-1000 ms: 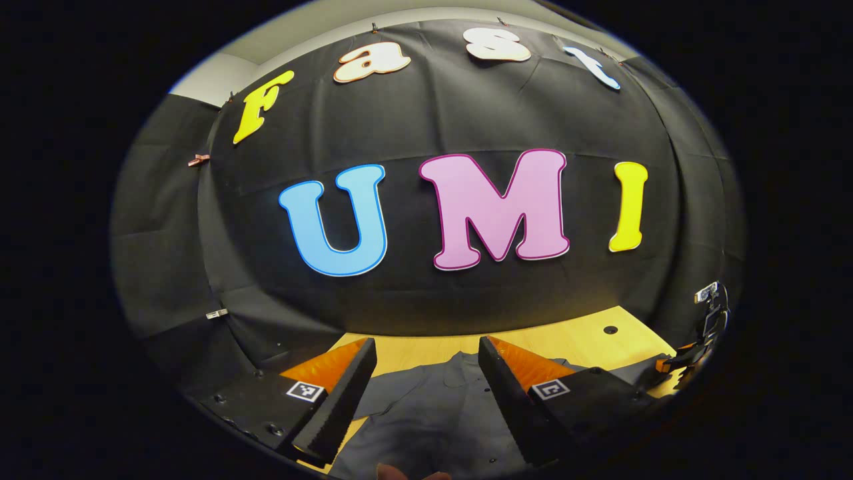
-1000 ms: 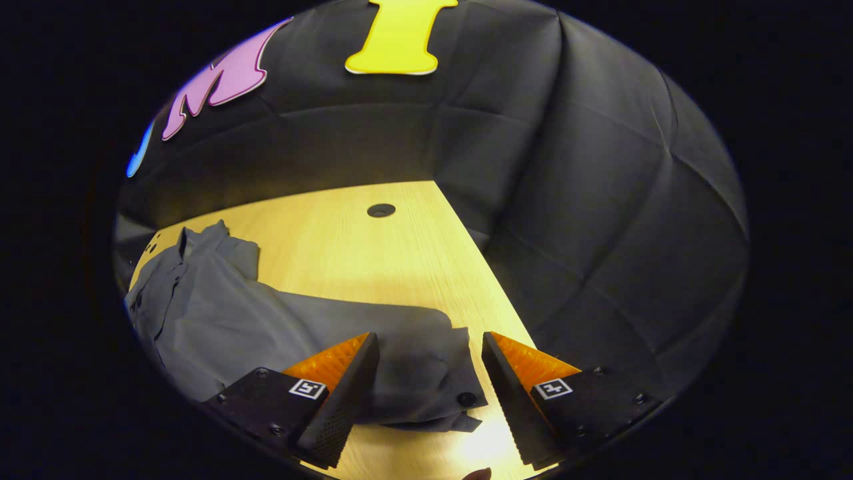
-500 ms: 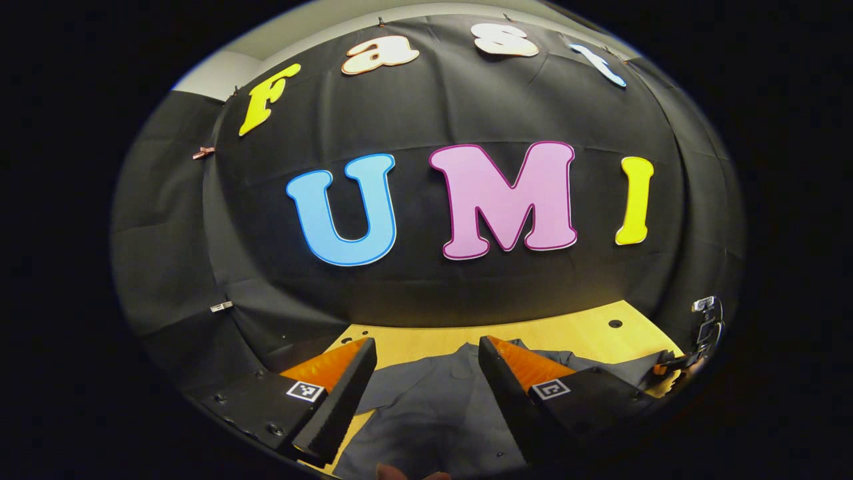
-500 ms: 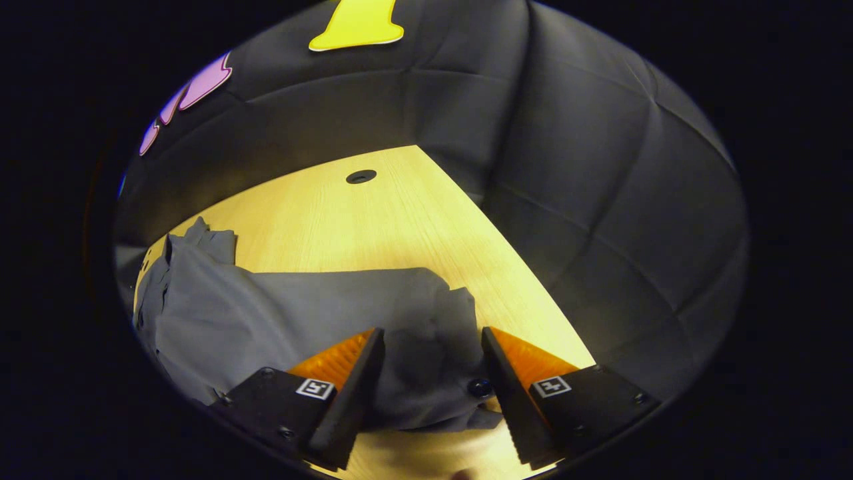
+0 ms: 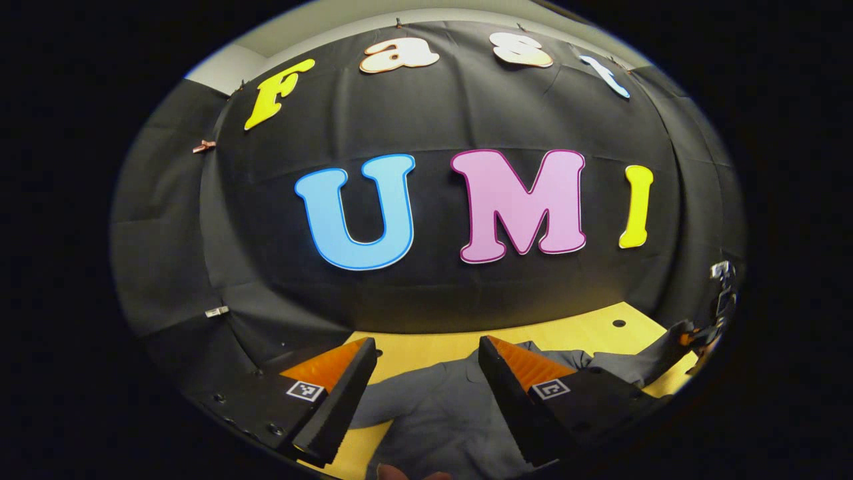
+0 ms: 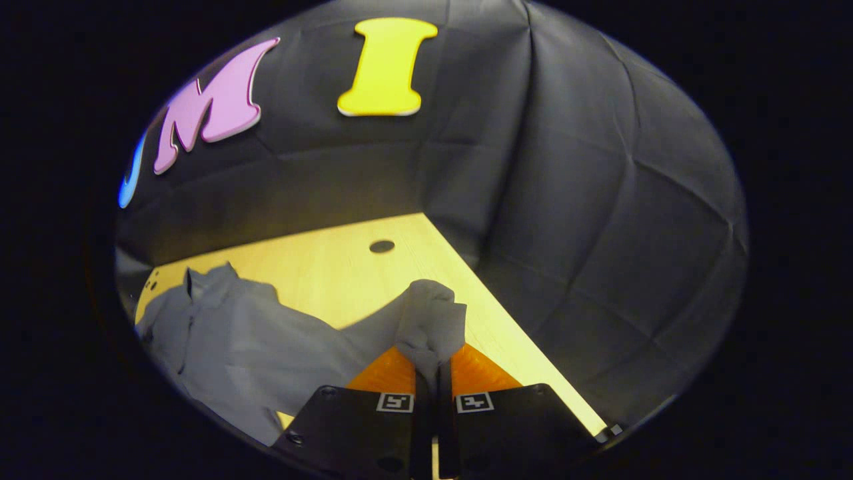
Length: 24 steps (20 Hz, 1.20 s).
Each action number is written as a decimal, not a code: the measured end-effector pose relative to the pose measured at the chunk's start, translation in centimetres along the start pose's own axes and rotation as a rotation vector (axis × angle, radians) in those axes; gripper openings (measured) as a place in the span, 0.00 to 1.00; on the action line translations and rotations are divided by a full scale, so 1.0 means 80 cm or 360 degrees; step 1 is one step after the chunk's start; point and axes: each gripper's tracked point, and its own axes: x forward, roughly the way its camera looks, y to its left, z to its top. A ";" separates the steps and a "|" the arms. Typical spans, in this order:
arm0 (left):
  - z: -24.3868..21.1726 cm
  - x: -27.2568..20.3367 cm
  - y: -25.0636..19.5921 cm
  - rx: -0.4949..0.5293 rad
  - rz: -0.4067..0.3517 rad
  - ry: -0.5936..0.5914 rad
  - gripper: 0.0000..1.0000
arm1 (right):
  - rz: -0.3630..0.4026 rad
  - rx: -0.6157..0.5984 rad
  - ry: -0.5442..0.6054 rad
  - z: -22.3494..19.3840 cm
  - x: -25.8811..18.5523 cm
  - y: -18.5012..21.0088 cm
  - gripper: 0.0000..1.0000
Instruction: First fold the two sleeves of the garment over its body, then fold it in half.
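Our right gripper (image 6: 433,393) jaws pinch the soft grey shirt's (image 6: 266,340) bunched cuff (image 6: 433,320); bare wood table (image 6: 346,260) lies at 12 o'clock. Left gripper (image 5: 426,380) jaws are spread.

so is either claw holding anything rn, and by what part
The right claw is shut on the grey shirt's sleeve, near its cuff end. The left claw is open, holding nothing.

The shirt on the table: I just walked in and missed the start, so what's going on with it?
A person is folding a grey shirt on a wooden table with two handheld grippers. The right gripper is shut on the end of a sleeve and holds it raised off the table. The left gripper is open above the shirt's body, gripping nothing. No fold is finished yet.
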 end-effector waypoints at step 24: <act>-0.089 -0.017 0.252 -0.0138 0.0020 -0.0066 0.97 | 0.0605 -0.0178 -0.0356 0.091 -0.213 0.439 0.08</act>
